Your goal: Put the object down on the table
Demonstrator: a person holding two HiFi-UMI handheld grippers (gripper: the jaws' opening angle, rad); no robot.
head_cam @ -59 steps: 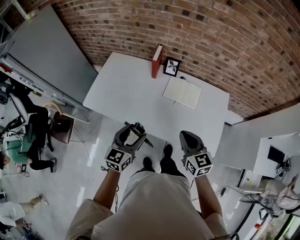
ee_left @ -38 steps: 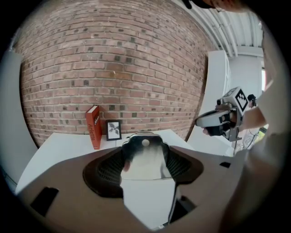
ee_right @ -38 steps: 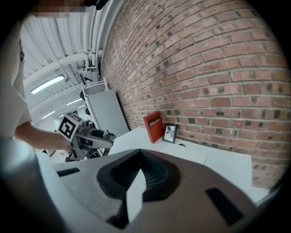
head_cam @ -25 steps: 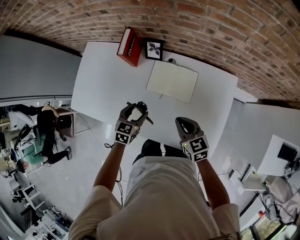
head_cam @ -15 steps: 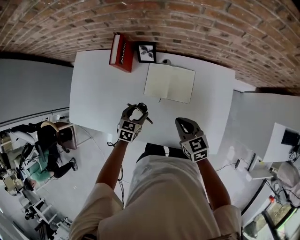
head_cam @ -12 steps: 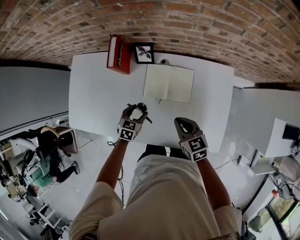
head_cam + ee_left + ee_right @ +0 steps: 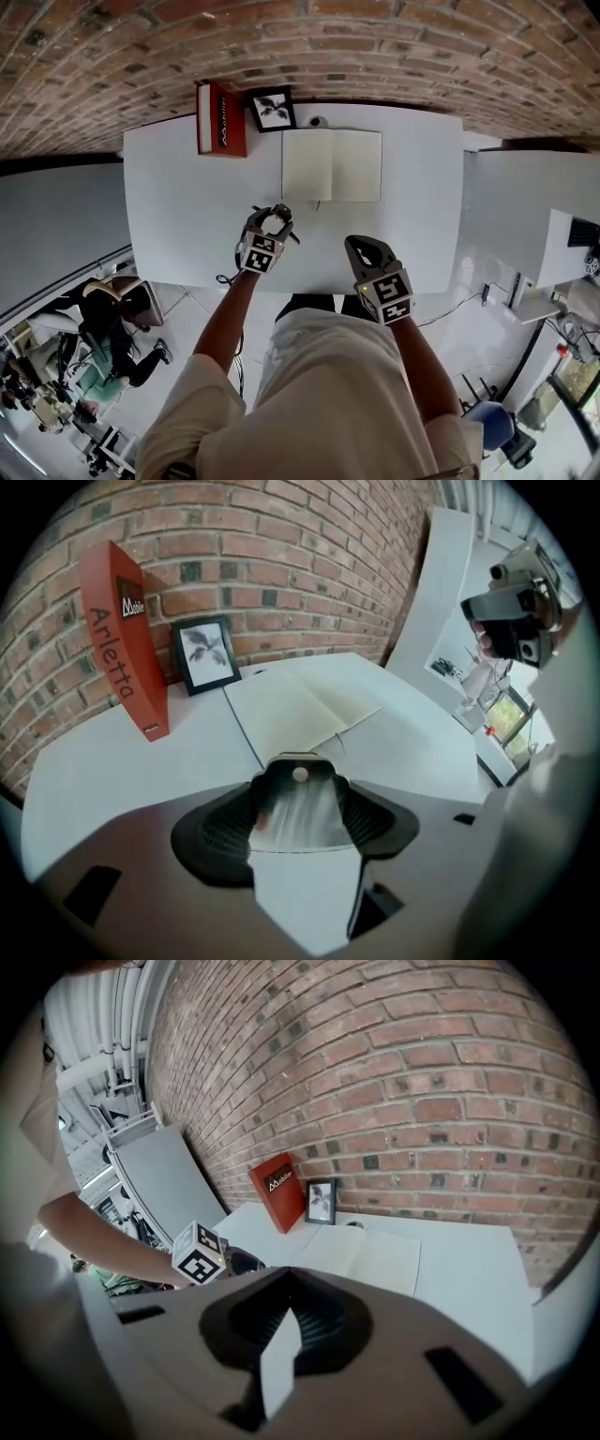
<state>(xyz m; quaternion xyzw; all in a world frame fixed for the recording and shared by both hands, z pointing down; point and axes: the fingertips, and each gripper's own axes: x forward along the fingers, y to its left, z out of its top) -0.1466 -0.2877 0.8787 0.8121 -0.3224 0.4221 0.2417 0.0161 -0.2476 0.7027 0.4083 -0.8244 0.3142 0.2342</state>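
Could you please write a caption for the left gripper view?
Left gripper clamps a silvery object over the white table, facing an open notebook, red book and framed picture.

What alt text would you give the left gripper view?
The left tongs hold a shiny silvery object over a white table; beyond are an open notebook, a framed picture and a red book upright by a brick wall.

Lab-type workroom, office feel — bare brick wall point(image 7: 394, 47) behind white table point(image 7: 178, 216); second white desk point(image 7: 511, 206) beside it, monitor point(image 7: 583, 232) on top; cable point(image 7: 459, 305) trailing over pale floor point(image 7: 202, 305); seated person point(image 7: 112, 328) among equipment stands point(image 7: 37, 403) — shared work area.
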